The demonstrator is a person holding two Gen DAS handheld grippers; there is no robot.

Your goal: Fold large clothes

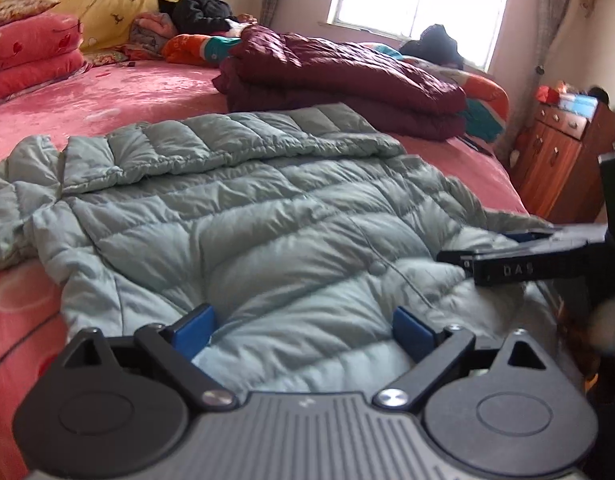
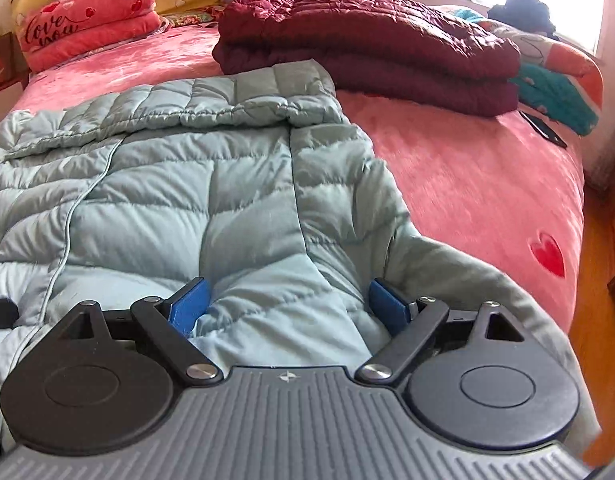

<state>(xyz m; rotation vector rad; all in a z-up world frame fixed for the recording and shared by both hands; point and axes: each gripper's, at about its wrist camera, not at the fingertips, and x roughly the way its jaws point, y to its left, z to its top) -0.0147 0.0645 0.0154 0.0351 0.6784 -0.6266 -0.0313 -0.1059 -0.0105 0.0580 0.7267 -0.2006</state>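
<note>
Pale grey-green puffer jacket (image 1: 235, 216), quilted in soft puffy channels with a slight sheen, lies spread flat on the near part of a pink plush bed (image 1: 107, 92). One long part is folded across its far edge, and a thin cord trails over the quilting.

My left wrist camera shows things the right one misses: a person (image 1: 205, 4) in dark clothes sitting at the far side of the bed, a reddish wooden cabinet (image 1: 555, 152) with small drawers beside the bed, and my right gripper (image 1: 455, 257) reaching in from the right edge, black, low over the jacket's near right part. From this sideways angle I cannot tell how its fingers stand.

My right wrist camera alone shows a red heart (image 2: 548, 254) printed on the bed cover, a dark flat phone-like object (image 2: 543, 124) near the bed's right edge, and folded pink blankets (image 2: 87, 24) with looping script.

Both views share a folded maroon puffer coat (image 2: 367, 40), glossy and thick, lying beyond the jacket.

My left gripper (image 1: 303, 328) has its blue-padded fingers spread wide, with jacket fabric lying between and below them, nothing pinched. In its own view my right gripper's blue pads are likewise spread apart over the jacket's near edge, beside a long seam, gripping nothing.
</note>
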